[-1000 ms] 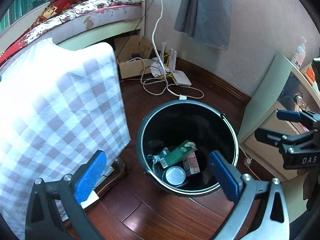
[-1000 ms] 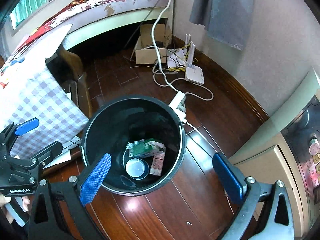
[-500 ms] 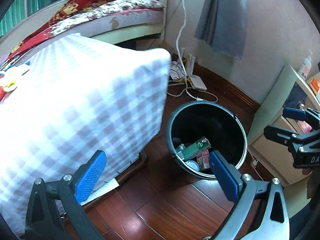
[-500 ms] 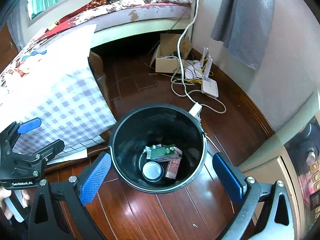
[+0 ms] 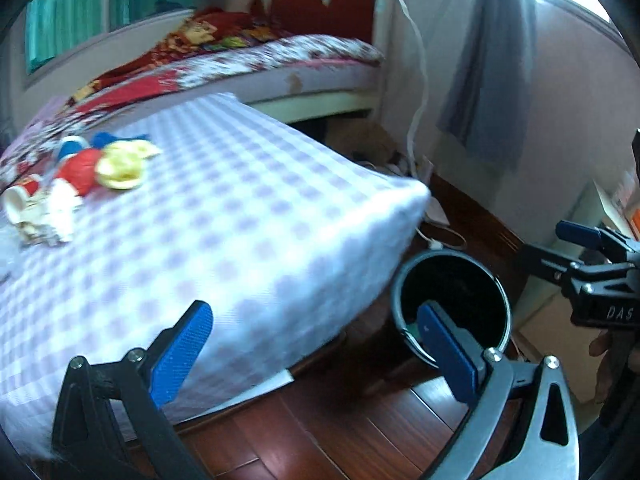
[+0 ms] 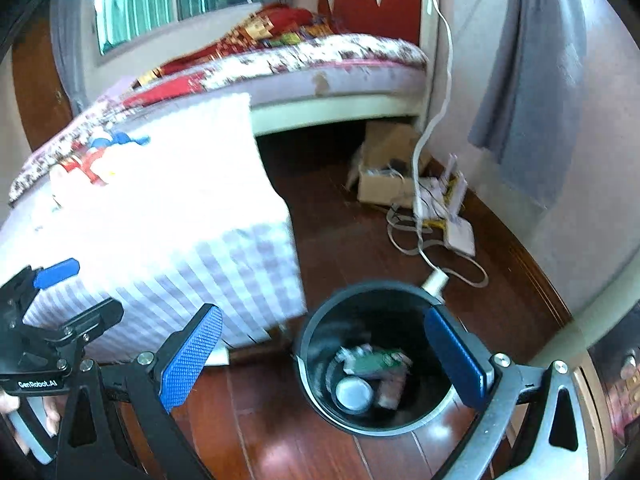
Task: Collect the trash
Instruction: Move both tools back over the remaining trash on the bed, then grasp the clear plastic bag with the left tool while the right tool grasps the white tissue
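Both the left gripper [image 5: 312,354] and right gripper [image 6: 324,354] are spread apart, empty. Crumpled red-yellow-white litter [image 5: 80,176] at ten o'clock on checked tablecloth [image 5: 240,232]; loose cloth may be snagged, scattering pieces short of round black bin [image 6: 316,344].

Gloss below, matt cloth above.
The floor [image 6: 340,452] is dark red wood, polished enough to throw glare. The bin [image 6: 320,396] looks smooth glossy black plastic with a thin metal bail. The tablecloth [image 5: 248,248] is soft matt checked cloth. The left gripper [image 5: 308,356] and right gripper [image 6: 320,360] have matt black frames (screw heads shiny metal) with finely textured blue pads [image 6: 192,356]. The box [image 6: 384,168] is dull cardboard.
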Tool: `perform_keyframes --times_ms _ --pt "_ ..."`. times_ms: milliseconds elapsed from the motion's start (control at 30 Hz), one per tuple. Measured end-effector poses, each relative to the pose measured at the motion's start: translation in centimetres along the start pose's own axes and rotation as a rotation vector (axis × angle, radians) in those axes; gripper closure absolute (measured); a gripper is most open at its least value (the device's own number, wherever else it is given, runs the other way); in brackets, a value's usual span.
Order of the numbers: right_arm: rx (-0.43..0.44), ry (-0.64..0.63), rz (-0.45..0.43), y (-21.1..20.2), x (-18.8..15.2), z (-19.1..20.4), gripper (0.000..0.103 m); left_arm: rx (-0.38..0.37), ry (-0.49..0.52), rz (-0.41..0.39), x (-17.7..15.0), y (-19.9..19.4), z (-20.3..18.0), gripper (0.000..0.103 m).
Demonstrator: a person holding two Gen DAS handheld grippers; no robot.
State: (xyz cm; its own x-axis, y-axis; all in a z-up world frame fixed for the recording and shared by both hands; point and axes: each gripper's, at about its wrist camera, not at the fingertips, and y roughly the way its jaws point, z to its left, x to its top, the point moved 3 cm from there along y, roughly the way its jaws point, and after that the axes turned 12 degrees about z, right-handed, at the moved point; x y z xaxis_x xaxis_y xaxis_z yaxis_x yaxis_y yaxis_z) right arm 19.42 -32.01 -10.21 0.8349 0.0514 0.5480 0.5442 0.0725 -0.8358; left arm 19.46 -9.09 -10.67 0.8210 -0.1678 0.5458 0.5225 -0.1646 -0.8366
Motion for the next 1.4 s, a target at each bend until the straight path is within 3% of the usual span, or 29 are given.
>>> perform_keyframes --times_ms 233,600,733,900,1133,1400 --pt "0.079 -0.067 -0.043 0.1 2.5 5.7 0.001 0.060 -0.096 -0.030 -0.6 -2.0 6.0 0.001" --pt "0.214 -0.235 -0.022 2.4 5.3 17.8 0.001 0.158 -0.253 -0.048 -3.0 -4.5 17.0 0.001" --pt "0.261 -0.296 -0.034 2.7 6.1 21.6 0.001 0.188 -0.340 -0.090 -4.0 -6.1 21.6 0.001" --pt "0.304 -0.366 -0.013 4.0 7.5 27.2 0.023 0.248 -0.413 -0.100 -4.5 -6.8 27.5 0.004" --pt "0.340 -0.427 -0.010 5.8 10.4 33.7 0.030 0.296 -0.468 -0.089 -3.2 -5.3 34.0 0.011" --pt "0.329 -0.463 0.055 10.2 13.2 39.1 0.041 0.266 -0.416 -0.019 -0.4 -1.2 35.9 0.019"
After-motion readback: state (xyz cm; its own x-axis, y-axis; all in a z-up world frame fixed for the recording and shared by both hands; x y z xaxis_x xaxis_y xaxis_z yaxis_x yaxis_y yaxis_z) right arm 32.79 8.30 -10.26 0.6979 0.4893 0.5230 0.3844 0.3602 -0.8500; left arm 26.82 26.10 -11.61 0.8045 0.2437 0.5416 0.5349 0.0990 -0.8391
